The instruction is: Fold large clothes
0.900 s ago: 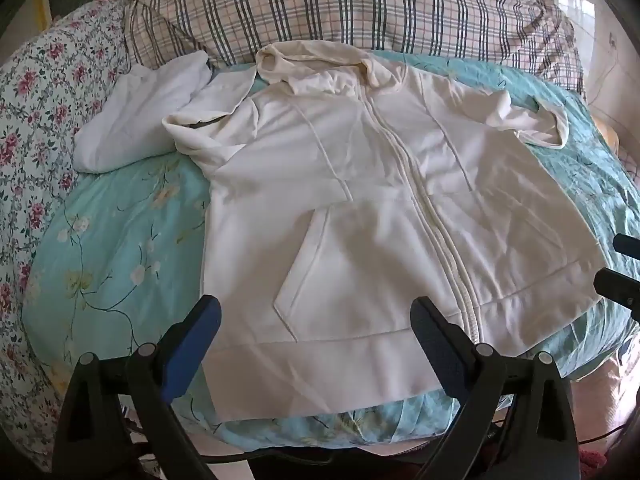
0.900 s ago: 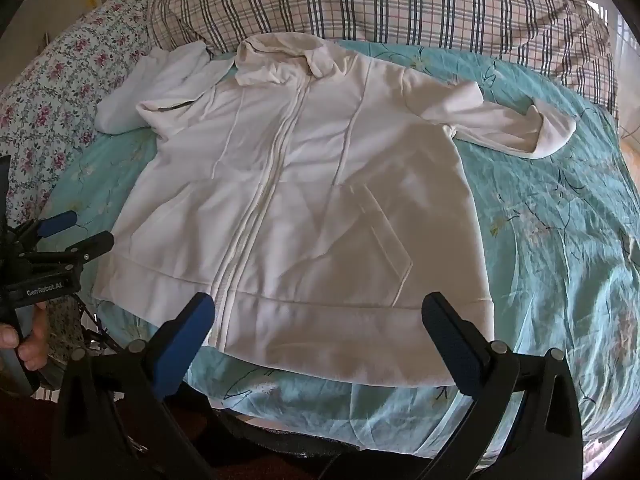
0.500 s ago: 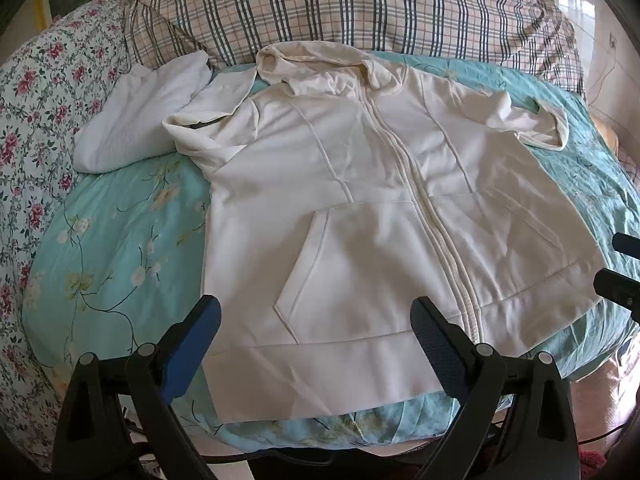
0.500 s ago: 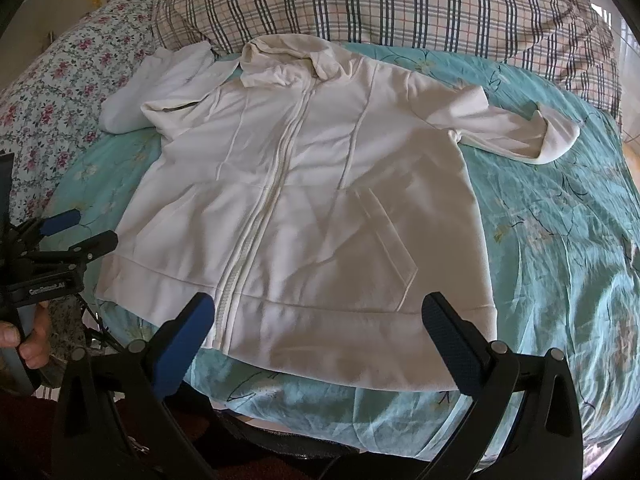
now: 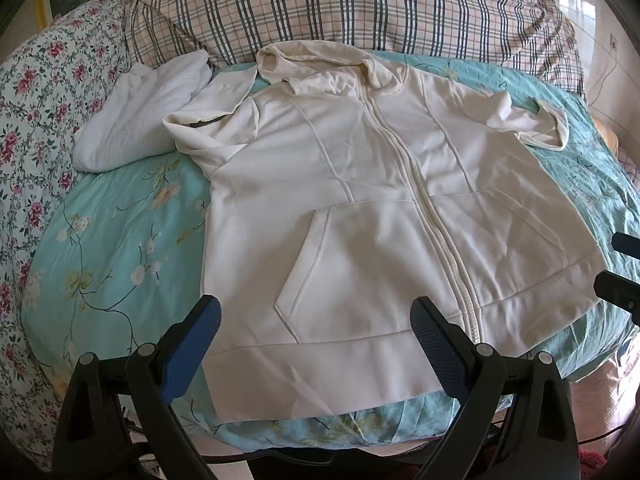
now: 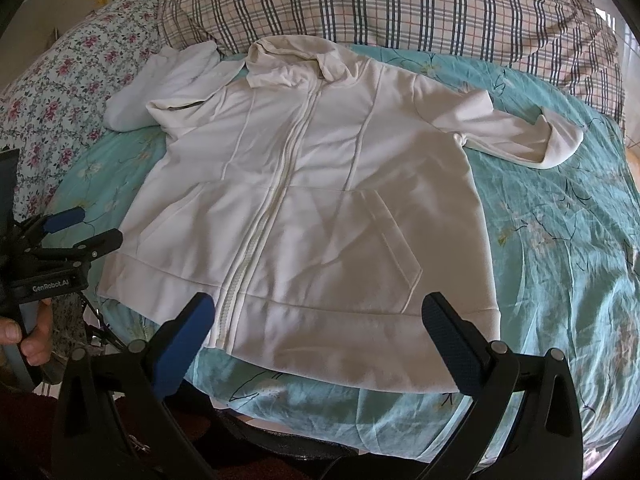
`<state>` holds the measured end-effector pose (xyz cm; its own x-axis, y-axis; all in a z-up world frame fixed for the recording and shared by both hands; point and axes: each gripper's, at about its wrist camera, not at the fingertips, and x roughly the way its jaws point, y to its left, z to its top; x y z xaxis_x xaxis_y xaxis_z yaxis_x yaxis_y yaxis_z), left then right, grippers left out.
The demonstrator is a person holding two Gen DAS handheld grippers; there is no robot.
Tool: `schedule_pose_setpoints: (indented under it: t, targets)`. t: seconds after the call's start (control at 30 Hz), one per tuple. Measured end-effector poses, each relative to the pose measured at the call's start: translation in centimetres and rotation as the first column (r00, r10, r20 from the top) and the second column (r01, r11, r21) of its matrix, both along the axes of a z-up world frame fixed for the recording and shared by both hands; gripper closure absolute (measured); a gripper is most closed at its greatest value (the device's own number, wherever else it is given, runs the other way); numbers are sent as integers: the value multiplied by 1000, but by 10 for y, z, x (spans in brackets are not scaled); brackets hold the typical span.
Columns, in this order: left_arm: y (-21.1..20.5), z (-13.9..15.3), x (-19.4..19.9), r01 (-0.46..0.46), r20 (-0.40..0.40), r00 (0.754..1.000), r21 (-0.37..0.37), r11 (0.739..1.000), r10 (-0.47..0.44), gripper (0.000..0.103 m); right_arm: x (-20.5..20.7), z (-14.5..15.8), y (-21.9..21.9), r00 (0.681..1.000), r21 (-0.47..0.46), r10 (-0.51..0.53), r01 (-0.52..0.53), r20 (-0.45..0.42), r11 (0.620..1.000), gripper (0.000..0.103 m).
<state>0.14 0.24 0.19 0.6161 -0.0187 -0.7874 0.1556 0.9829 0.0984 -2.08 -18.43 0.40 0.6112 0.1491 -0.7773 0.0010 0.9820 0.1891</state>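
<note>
Hoodie laid flat ahead of both tongs, hem nearest, hood farthest.

The cream hoodie [image 5: 380,216] is spread front-up on the bed [image 5: 120,232], its long axis, marked by the zip, running away from the tongs toward the plaid pillow [image 5: 360,4]. The left tongs [image 5: 316,330] and right tongs [image 6: 320,326] are held wide open and empty just short of the hem. The folded-back sleeve [image 5: 212,120] lies nearer the left tongs, the outstretched sleeve [image 6: 520,136] nearer the right; a first fold would likely be started from the sleeves.
</note>
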Motion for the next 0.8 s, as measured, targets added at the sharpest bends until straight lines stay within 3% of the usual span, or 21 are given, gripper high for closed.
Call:
schedule_pose_setpoints:
  t: [0.2,0.33,0.5,0.8]
  targets:
    - [1,0,0,0,-10,1000,-17,1000,0,7,0,1,0,999,17,-2,1,35,1000,0]
    - [1,-1,0,-1,-16,1000,-26,1000,1,7,0,0,0,1000,10,1,-1,15,1000,0]
    - [-1,-3,1,-6,-4,1000,17,1000,7,7,0,0,-1,1000,13,1,-2,6,1000,0]
    - [-1,-4,4,-8,-26,1000,-12,1000,7,7,2,1,-2,1000,24,3,-2,-14,1000,0]
